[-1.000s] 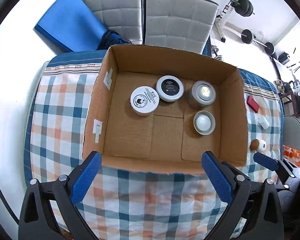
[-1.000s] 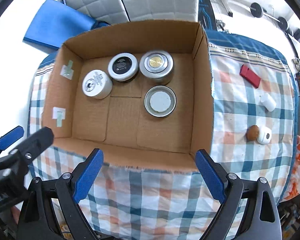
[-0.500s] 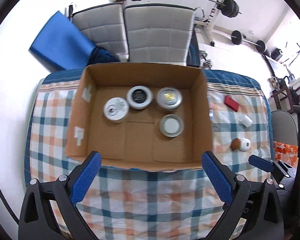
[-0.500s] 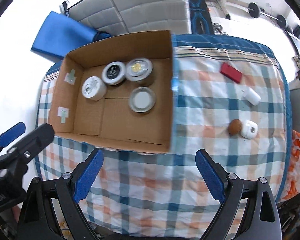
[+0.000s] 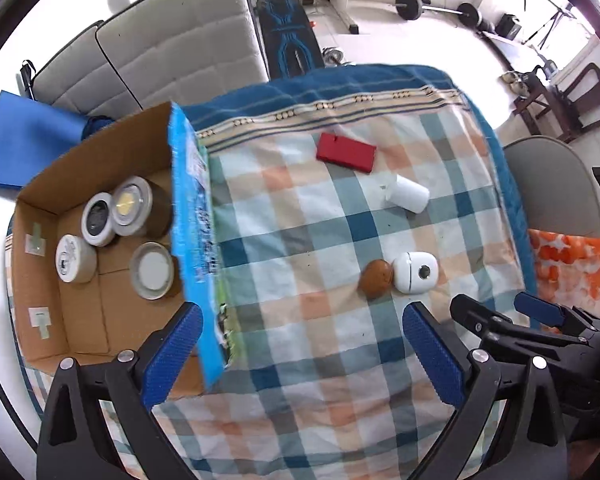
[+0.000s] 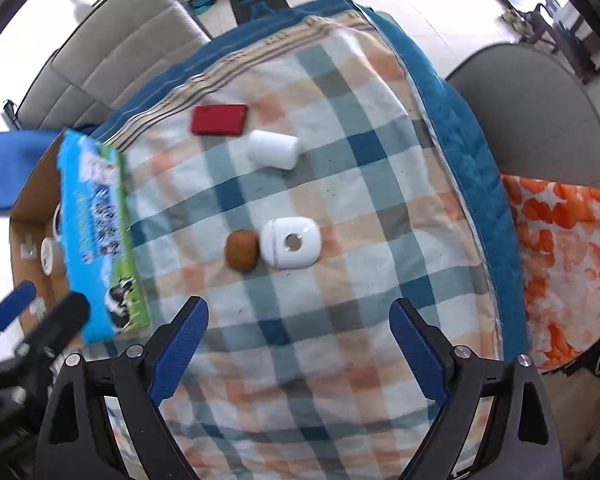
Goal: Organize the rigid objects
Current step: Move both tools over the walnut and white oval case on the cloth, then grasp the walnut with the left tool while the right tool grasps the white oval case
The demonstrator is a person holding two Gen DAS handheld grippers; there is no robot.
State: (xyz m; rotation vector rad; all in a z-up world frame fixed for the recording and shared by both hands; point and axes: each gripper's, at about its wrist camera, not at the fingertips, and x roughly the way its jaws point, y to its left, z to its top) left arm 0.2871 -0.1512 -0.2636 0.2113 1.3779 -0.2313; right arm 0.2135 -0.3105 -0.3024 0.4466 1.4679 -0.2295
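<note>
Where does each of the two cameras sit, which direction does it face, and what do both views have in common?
Left wrist: on the left gripper, facing down at the cardboard box and checked cloth; its open blue fingers and the right gripper show.
Right wrist: on the right gripper, facing down at the cloth; its open, empty fingers, whose jaws have just been closing, and the left gripper show.
Shared: red block, white bottle, brown ball, white case, box.
</note>
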